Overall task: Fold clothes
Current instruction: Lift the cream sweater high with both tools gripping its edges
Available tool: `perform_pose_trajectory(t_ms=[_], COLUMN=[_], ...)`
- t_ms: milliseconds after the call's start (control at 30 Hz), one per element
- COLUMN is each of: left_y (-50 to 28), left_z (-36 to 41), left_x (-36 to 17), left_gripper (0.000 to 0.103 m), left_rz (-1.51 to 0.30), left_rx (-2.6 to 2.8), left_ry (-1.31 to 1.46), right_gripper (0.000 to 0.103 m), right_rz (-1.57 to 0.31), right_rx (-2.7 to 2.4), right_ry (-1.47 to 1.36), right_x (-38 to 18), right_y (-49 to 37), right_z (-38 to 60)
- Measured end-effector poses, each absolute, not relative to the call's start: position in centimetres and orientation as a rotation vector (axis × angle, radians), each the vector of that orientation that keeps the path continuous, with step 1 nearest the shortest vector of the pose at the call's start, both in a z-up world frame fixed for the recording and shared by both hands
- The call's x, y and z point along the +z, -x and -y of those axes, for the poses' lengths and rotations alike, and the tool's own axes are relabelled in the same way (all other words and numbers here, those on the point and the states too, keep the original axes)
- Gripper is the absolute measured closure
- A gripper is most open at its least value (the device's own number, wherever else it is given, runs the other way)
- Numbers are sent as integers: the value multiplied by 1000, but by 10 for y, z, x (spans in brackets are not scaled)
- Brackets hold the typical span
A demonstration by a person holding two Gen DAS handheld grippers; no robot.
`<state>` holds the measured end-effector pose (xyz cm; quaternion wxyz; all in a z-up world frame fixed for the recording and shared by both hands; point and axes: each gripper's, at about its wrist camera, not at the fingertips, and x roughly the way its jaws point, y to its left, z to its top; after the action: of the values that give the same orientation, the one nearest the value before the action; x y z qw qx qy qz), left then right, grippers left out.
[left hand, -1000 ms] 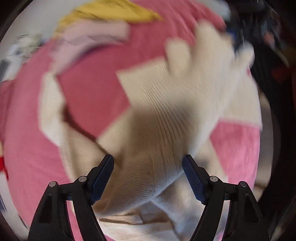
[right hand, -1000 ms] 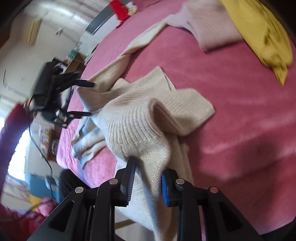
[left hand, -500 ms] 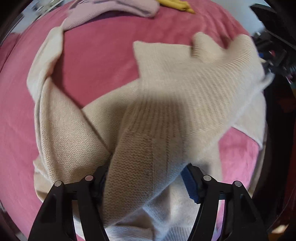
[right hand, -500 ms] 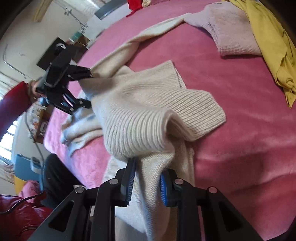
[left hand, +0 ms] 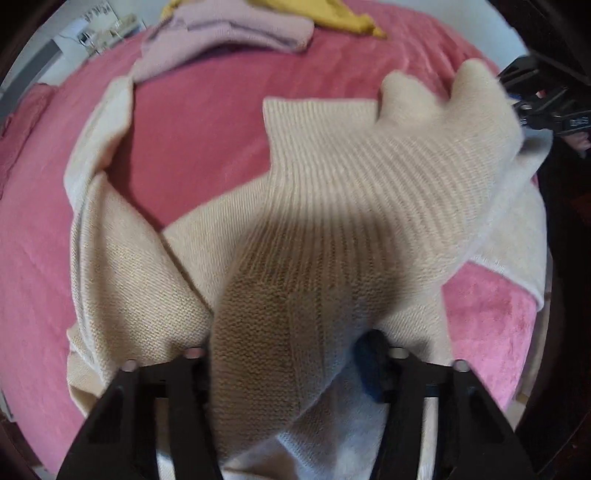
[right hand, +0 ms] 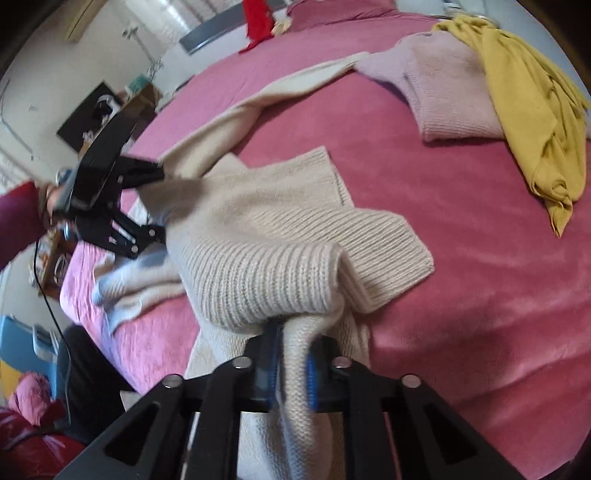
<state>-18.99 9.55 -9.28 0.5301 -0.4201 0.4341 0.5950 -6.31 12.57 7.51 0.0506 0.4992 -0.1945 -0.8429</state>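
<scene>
Bright daylight, soft shadows, motion blur — fisheye-warped edges

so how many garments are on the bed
3, maybe more out of frame: cream sweater held by both grippers in front, pink sweater at the far side, yellow garment overlapping it.

Pink bedspread (right hand: pixel 480 229) underneath, running ahead of the tongs and to both sides. Red item (right hand: pixel 257 20) at far edge, ahead-left of right tongs. Dark framed picture (right hand: pixel 86 122) on white wall (right hand: pixel 33 85), far left. Blue object (right hand: pixel 22 347) low left.
</scene>
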Motion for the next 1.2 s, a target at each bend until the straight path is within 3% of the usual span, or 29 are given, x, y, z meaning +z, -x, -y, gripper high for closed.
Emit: perform_pose_trajectory(t_ms=[200, 333, 533, 767, 967, 1200], left_y=[164, 157, 163, 158, 173, 144], left_z=[-86, -85, -61, -32, 10, 73], left_x=[-95, -93, -42, 29, 131, 250], left_gripper=[80, 83, 84, 86, 86, 86], left_rz=[-1076, -1046, -870, -715, -565, -406], left_rx=[1522, 1564, 1688, 1857, 2060, 2224], left_ry=[836, 857, 825, 710, 509, 280], right_gripper=[100, 100, 100, 101, 101, 101], right_rz=[453, 439, 327, 291, 38, -66], right_rx=[-2583, -2586, -2795, -2982, -3169, -3253], right_ry=[-1556, -1579, -1481, -1260, -918, -460], right_x=[75, 81, 120, 185, 273, 392], right_y=[64, 65, 44, 32, 53, 78], right_z=[-109, -105, -116, -131, -120, -99])
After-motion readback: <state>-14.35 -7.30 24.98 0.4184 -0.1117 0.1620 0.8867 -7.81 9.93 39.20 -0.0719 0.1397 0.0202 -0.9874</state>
